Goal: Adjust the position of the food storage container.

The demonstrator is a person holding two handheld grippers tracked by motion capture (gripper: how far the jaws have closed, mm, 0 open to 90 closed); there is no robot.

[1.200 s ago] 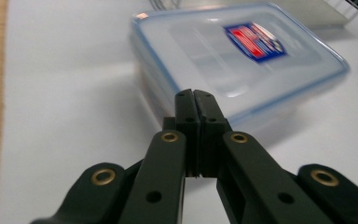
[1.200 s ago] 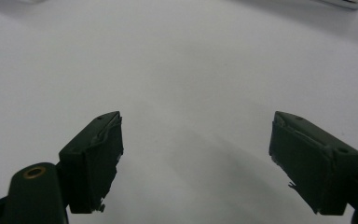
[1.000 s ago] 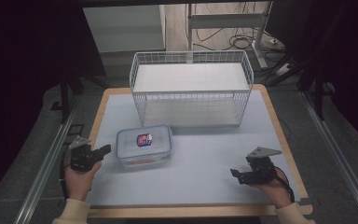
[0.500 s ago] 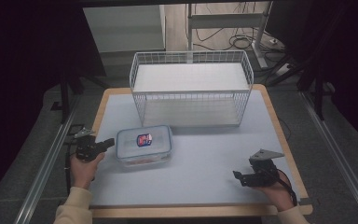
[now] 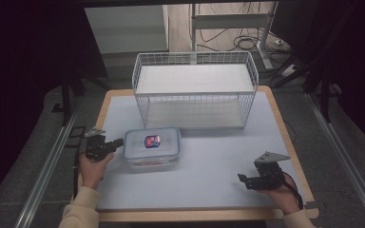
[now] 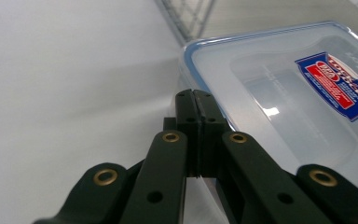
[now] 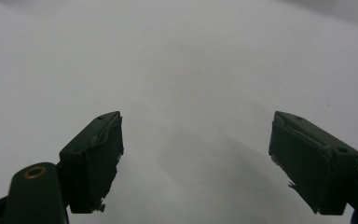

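A clear plastic food box (image 5: 152, 148) with a blue-rimmed lid and a red and blue sticker lies on the pale table, left of centre. My left gripper (image 5: 120, 141) is shut, with nothing between its jaws, and its tips sit right at the box's left edge. In the left gripper view the closed tips (image 6: 194, 94) meet the corner of the box (image 6: 284, 93); whether they touch it I cannot tell. My right gripper (image 5: 242, 179) rests near the table's front right, open and empty. Its own view shows the jaws (image 7: 196, 140) wide apart over bare table.
A white wire basket (image 5: 195, 95) stands at the back of the table, behind the box. The table's wooden rim (image 5: 285, 118) runs round the pale top. Dark floor, metal rails and cables lie beyond.
My left gripper has moved up and to the right, from the table's left edge to the box's left side. The right gripper has stayed in place.
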